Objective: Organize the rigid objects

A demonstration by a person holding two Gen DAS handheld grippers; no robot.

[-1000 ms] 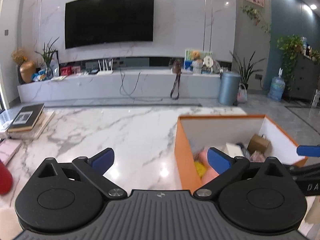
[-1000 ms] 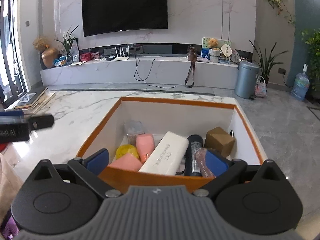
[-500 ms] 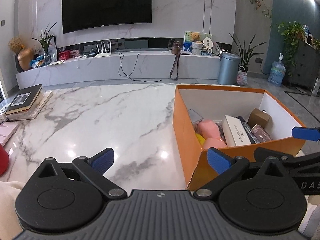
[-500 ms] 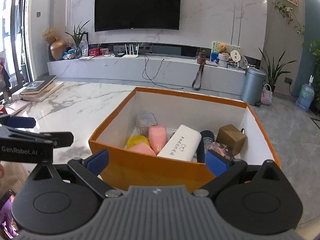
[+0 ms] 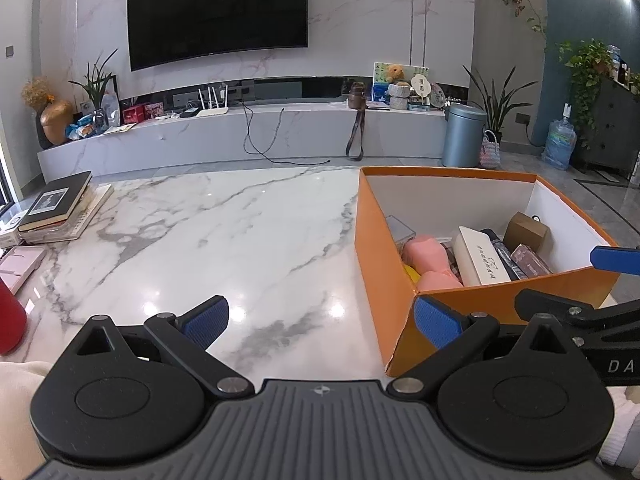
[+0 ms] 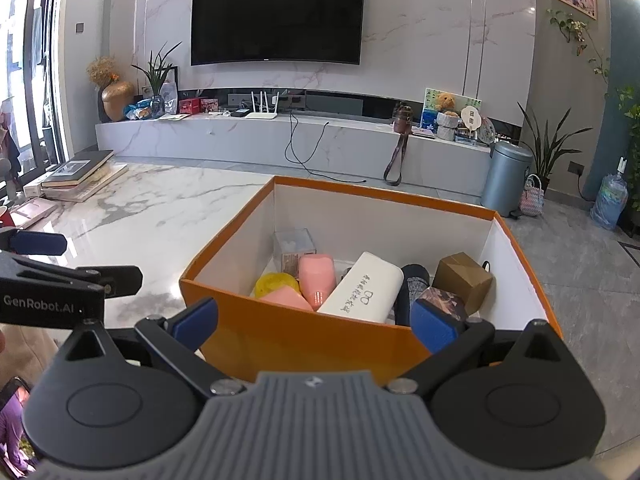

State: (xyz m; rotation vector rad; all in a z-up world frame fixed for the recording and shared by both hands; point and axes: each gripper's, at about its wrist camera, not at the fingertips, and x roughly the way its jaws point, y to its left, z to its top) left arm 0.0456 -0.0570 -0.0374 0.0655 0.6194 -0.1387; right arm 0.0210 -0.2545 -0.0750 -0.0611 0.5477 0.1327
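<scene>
An orange box [image 6: 304, 340] with white inner walls stands on the marble table; it also shows in the left wrist view [image 5: 372, 248]. Inside lie a white carton [image 6: 362, 288], a pink cup [image 6: 316, 278], a yellow object [image 6: 276, 285], a clear case [image 6: 294, 242], a dark tube [image 6: 412, 280] and a brown cardboard box [image 6: 462, 280]. My right gripper [image 6: 314, 322] is open and empty, in front of the box's near wall. My left gripper [image 5: 320, 318] is open and empty over the table, left of the box's near corner.
A stack of books [image 5: 60, 208] lies at the table's far left, with a pink item [image 5: 20, 264] and a red object [image 5: 10, 320] nearer me. The marble tabletop [image 5: 224, 240] stretches left of the box. Beyond are a TV wall, a bin and plants.
Both grippers have pulled back and up from the box, so more of its inside and of the table shows. Both stay open and empty.
</scene>
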